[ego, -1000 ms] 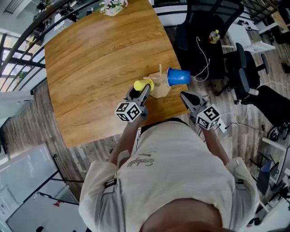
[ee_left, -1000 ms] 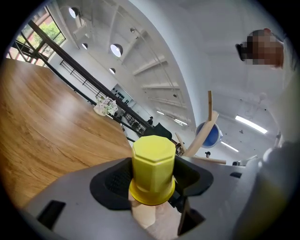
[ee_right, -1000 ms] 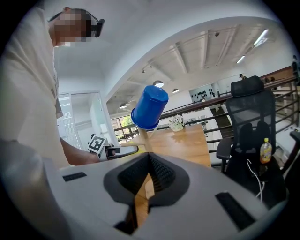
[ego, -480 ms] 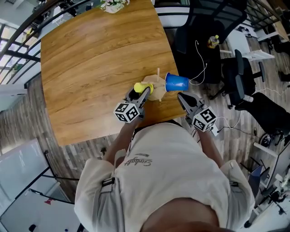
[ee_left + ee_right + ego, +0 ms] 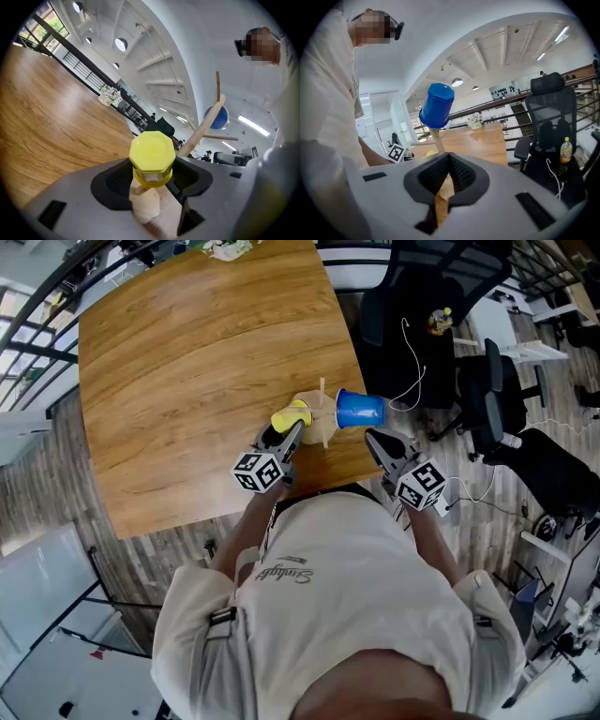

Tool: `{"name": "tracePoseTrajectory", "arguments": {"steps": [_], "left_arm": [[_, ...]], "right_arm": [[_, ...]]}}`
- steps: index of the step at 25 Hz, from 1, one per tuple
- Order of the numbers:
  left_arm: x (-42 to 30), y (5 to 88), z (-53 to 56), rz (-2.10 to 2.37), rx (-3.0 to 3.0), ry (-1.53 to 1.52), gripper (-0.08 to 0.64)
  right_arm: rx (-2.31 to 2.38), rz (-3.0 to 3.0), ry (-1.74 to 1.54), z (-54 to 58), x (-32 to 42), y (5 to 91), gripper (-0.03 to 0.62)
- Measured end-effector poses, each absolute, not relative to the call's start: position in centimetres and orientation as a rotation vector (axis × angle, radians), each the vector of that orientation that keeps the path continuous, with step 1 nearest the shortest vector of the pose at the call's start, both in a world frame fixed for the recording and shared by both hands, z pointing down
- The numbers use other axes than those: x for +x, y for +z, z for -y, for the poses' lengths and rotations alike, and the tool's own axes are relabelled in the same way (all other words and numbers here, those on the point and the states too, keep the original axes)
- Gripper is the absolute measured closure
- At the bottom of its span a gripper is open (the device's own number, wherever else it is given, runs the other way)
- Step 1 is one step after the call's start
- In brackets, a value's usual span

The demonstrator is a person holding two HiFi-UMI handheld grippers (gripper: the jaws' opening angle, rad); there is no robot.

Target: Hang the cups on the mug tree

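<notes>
A wooden mug tree (image 5: 322, 420) stands near the front right corner of the wooden table (image 5: 187, 371). A blue cup (image 5: 359, 410) hangs on one of its pegs, mouth down in the right gripper view (image 5: 437, 106). My left gripper (image 5: 287, 429) is shut on a yellow cup (image 5: 292, 415), just left of the tree. In the left gripper view the yellow cup (image 5: 151, 157) fills the jaws (image 5: 151, 177), with the tree's trunk (image 5: 206, 124) behind. My right gripper (image 5: 373, 438) hovers at the table's edge, right of the tree, shut and empty (image 5: 449, 176).
Black office chairs (image 5: 502, 395) and a cable stand on the floor right of the table. A bottle (image 5: 441, 317) rests on one chair. A flower pot (image 5: 225, 247) sits at the table's far edge. A railing (image 5: 37, 324) runs past the left side.
The head camera has shifted a little. Both grippers keep about the same places beside the tree, and the yellow cup stays in the left jaws.
</notes>
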State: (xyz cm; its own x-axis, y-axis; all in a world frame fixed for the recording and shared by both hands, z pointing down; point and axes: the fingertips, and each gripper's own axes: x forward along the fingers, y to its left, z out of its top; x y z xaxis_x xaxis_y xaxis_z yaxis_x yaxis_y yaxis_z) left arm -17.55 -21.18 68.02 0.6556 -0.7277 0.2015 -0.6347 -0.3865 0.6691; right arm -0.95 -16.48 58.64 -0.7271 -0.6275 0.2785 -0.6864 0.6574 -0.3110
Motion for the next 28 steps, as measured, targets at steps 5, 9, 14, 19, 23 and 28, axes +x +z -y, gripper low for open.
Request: {"name": "tracePoseTrajectory", "arguments": {"steps": [5,9,14,19,23,28], "left_arm": [[-17.9,69.0,20.5,1.069,2.097,-0.130,0.324],[-18.4,69.5,18.9,1.078,2.081,-0.104,0.382],[-18.5,68.8,17.4,1.086,2.113,-0.091,0.407],[-18.2,66.2,16.0,1.048,2.208,-0.124,0.499],[-18.4,63.1,15.4,1.061,2.298,-0.115,0.518],[-19.3,59.0,14.8,1.122,2.373,-0.083,0.520]], "right_arm": [[1.070,2.733,0.607,15.8,-1.3,58.8,0.597],[1.055,2.740,0.609,15.0,-1.7,58.8,0.597],[1.030,2.752,0.616,14.4,-1.8,59.0,0.597],[0.973,2.784,0.616,13.8,-2.6,59.3,0.597],[0.912,2.826,0.578,14.0,-3.7,58.7,0.597],[0.869,2.844,0.468,13.8,-5.1,56.6,0.597]]}}
